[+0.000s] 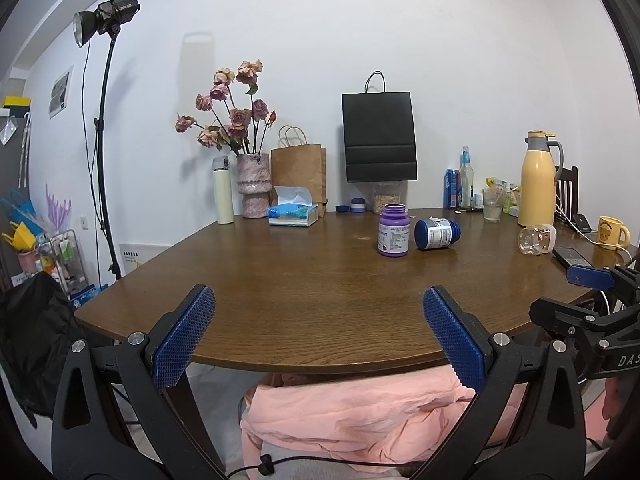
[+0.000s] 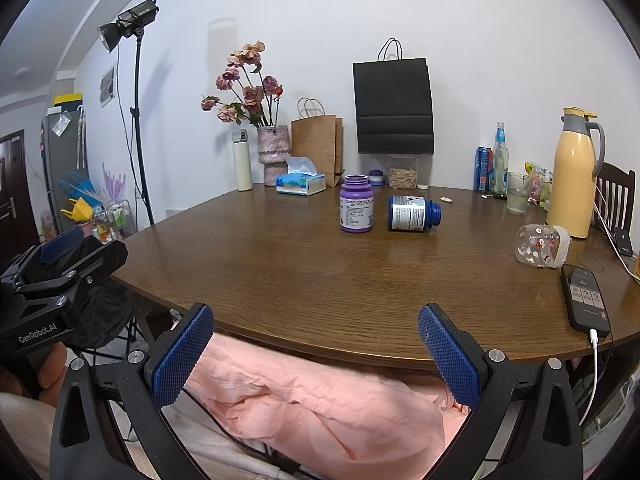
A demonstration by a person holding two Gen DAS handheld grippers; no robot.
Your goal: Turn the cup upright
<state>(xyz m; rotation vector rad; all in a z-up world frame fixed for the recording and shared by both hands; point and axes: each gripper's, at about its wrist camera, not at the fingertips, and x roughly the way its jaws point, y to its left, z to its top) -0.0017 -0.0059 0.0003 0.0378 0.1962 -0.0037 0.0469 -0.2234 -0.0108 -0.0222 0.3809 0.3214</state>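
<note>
Right gripper (image 2: 316,354) held at the near table (image 2: 304,272) edge, jaws wide apart, empty. Clear cup (image 2: 542,247) lies on its side toward the right, near a phone (image 2: 586,298). Purple bottle (image 2: 356,209) upright; blue bottle (image 2: 414,213) on its side beside it.

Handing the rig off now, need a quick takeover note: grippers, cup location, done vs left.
Left gripper: open, empty, at the near table edge.
Right gripper: open, empty, also at the near edge.
Clear cup: lying on its side at the right of the table, just beyond the phone and in front of the yellow jug. Nothing touches it.
Done: nothing yet.
Left: reach the cup, likely with the right gripper, grip it and stand it upright. Watch the phone cable.
</note>
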